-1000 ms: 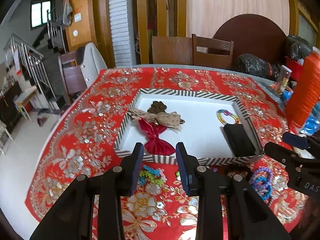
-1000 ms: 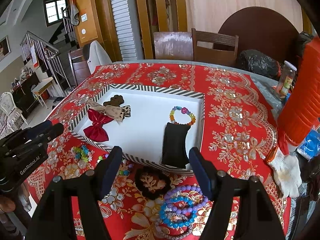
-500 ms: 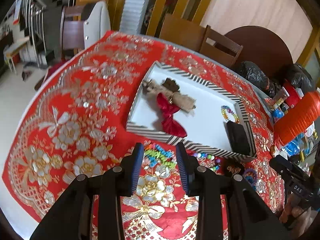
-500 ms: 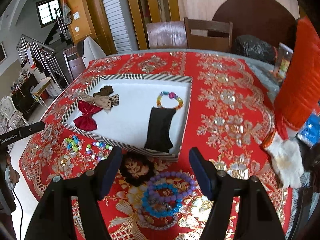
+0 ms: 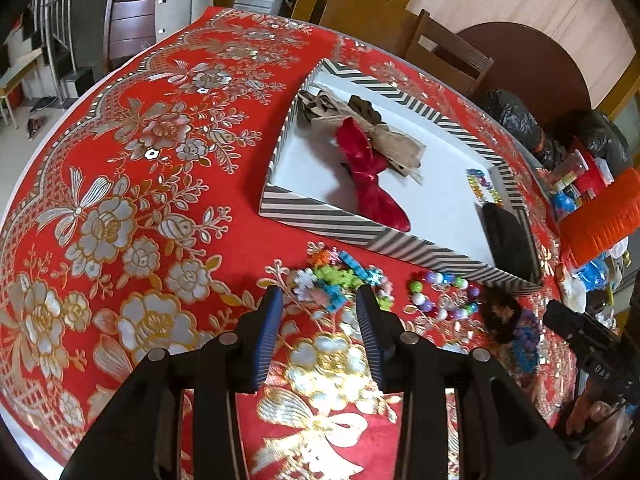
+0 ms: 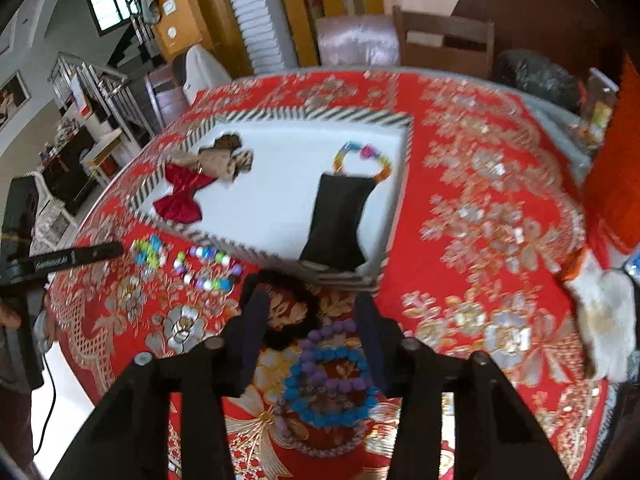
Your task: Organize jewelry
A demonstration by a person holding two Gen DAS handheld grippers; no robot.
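A white tray with a striped rim [image 5: 320, 216] [image 6: 320, 114] holds a red bow [image 5: 368, 176] [image 6: 180, 198], a beige bow [image 5: 396, 144], a rainbow bracelet [image 6: 364, 156] and a black pouch [image 5: 508, 240] [image 6: 340, 216]. My left gripper [image 5: 318, 300] hovers low, its jaws opening, with a heap of colourful clips [image 5: 336, 278] at its tips and untouched. My right gripper [image 6: 310, 304] is closing its jaws over a black scrunchie [image 6: 288, 320], a purple bead bracelet [image 6: 328, 332] and a blue one [image 6: 332, 384]. The pads do not visibly press on them.
Loose pastel beads [image 5: 440, 296] [image 6: 208, 268] lie in front of the tray. An orange stack [image 5: 600, 216], a white glove [image 6: 604, 312] and black bags [image 5: 512, 116] crowd the right side. Chairs [image 6: 444, 44] stand behind the table. The red cloth's edge [image 5: 24, 208] curves down at the left.
Both grippers have sunk towards the tablecloth. The left one swung left and rolled to come over the colourful clips. The right one's jaws have narrowed above the bracelets.
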